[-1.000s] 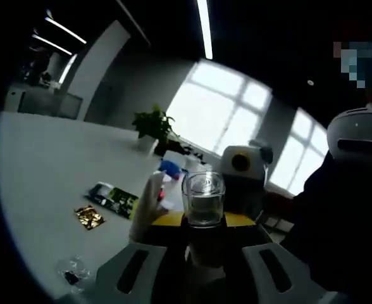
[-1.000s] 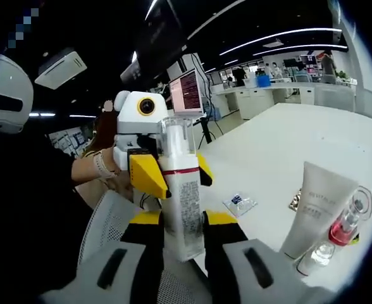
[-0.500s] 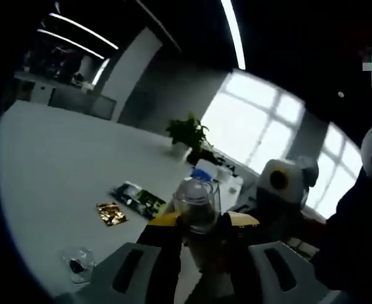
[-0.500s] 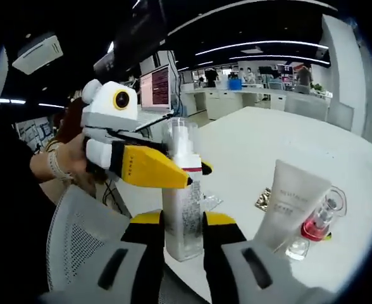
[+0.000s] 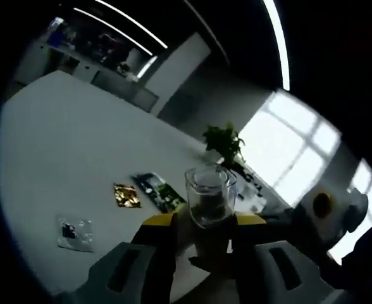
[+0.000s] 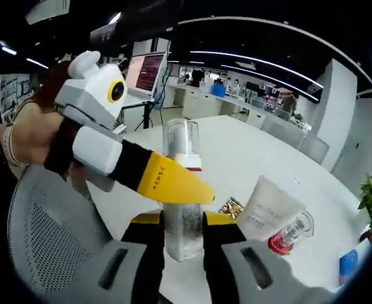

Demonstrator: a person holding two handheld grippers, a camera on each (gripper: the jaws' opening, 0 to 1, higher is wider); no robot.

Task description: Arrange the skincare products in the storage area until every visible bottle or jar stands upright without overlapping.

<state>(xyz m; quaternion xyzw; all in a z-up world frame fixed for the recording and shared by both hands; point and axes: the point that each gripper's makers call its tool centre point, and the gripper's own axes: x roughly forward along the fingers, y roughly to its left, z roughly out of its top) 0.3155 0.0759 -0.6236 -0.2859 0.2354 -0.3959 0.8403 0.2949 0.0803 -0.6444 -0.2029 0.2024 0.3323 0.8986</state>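
Observation:
A white pump bottle [image 6: 182, 202] with a clear cap and a red neck band is held up off the white table [image 6: 236, 152]. My right gripper [image 6: 183, 220] is shut on its lower body. My left gripper [image 6: 197, 191] reaches in from the left, one yellow jaw crossing the bottle just under the band. In the left gripper view the clear cap [image 5: 209, 190] stands between the yellow pads of my left gripper [image 5: 204, 220], which is shut on the bottle. A white tube [image 6: 266, 214] and a small tilted pink bottle [image 6: 286, 236] sit on the table to the right.
A gold sachet [image 5: 126, 195], a green-black packet [image 5: 161, 192] and a clear sachet [image 5: 74, 231] lie on the table [image 5: 66, 145]. A potted plant [image 5: 224, 140] stands at its far side. A mesh chair [image 6: 40, 240] is close on the left. My right gripper [image 5: 328, 212] shows at the right.
Both views have swung round. The left gripper now crosses the bottle from the left instead of facing it. Both grips on the bottle hold, and the tube and pink bottle stay put.

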